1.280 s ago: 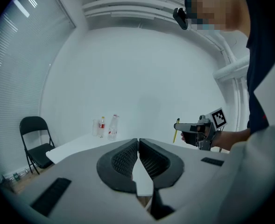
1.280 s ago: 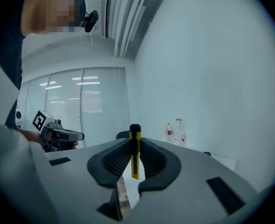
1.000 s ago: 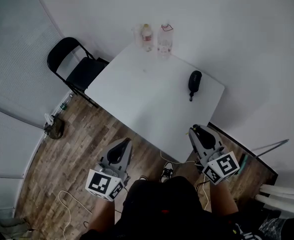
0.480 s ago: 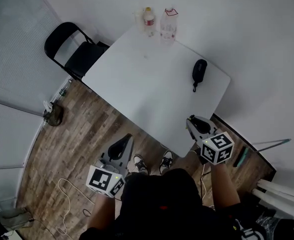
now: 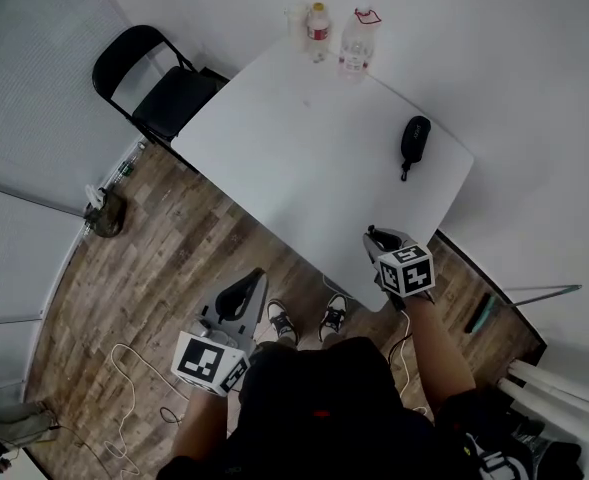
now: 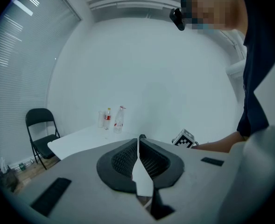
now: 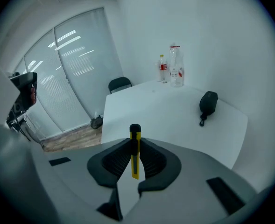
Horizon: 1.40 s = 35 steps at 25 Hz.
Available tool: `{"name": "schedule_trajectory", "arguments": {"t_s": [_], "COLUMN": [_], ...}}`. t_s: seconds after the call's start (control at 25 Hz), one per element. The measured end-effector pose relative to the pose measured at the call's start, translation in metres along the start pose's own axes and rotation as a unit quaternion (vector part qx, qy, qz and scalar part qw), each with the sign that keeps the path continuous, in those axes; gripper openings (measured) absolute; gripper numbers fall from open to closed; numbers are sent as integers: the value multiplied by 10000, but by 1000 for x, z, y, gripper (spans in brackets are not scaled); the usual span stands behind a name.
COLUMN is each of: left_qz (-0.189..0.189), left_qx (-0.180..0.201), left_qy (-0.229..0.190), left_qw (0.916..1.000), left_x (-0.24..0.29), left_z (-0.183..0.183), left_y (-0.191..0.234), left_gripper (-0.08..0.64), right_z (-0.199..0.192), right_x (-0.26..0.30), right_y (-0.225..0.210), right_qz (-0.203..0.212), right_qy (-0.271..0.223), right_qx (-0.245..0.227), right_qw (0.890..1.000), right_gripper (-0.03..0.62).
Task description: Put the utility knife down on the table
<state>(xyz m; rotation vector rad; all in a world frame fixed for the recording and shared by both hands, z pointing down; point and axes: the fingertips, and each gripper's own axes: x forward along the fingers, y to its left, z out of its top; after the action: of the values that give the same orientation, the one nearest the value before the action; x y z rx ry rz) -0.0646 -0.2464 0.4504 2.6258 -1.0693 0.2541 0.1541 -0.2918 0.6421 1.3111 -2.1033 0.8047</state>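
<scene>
A yellow and black utility knife (image 7: pixel 135 150) stands upright between the jaws of my right gripper (image 7: pixel 135 146), which is shut on it. In the head view that gripper (image 5: pixel 379 238) hovers over the near right corner of the white table (image 5: pixel 304 158); the knife itself is hidden there. My left gripper (image 5: pixel 242 293) hangs over the wooden floor, short of the table's near edge. Its jaws (image 6: pixel 138 148) are shut with nothing between them.
A black pouch (image 5: pixel 414 140) lies near the table's right edge. Two bottles (image 5: pixel 357 40) and a glass stand at the far corner. A black folding chair (image 5: pixel 164 93) sits at the table's left. Cables lie on the floor (image 5: pixel 124 368).
My right gripper has moved forward and left, from off the table's corner to over it. The head view has shifted, so the table sits further right. The left gripper has barely moved.
</scene>
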Motion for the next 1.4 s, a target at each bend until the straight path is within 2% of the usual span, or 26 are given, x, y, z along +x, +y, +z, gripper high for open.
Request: {"name": "schedule_trajectory", "arguments": {"t_s": [0.2, 0.32, 0.56, 0.8, 1.04, 1.12, 1.28, 1.4], "left_qz": [175, 302, 461, 565, 487, 444, 444, 444], "left_qx": [-36, -77, -159, -165, -190, -139, 211, 213], "left_qy": [51, 89, 186, 324, 397, 412, 634, 685], "left_qw": [9998, 9995, 9986, 9977, 9978, 9981, 9968, 9964], "left_x": [-9, -16, -24, -24, -16, -13, -10, -10], "left_z": [-7, -12, -17, -22, -23, -23, -24, -25], "left_y": [8, 12, 20, 27, 28, 25, 23, 25], "left_gripper": [32, 32, 32, 32, 32, 32, 32, 32], "right_z": [-26, -37, -46, -54, -56, -58, -62, -63], "right_x": [36, 50, 67, 83, 90, 90, 91, 92], "right_y": [6, 7, 8, 10, 11, 10, 8, 8], "right_qz": [207, 244, 102, -132, -121, -107, -107, -122], "right_qy": [844, 1094, 1270, 1355, 1457, 1515, 1637, 1689], "right_qx": [-143, -211, -430, -989, -1127, -1134, -1191, -1201], "right_qw": [9961, 9935, 9909, 9857, 9828, 9819, 9792, 9782], "right_gripper": [67, 67, 67, 67, 67, 67, 67, 67]}}
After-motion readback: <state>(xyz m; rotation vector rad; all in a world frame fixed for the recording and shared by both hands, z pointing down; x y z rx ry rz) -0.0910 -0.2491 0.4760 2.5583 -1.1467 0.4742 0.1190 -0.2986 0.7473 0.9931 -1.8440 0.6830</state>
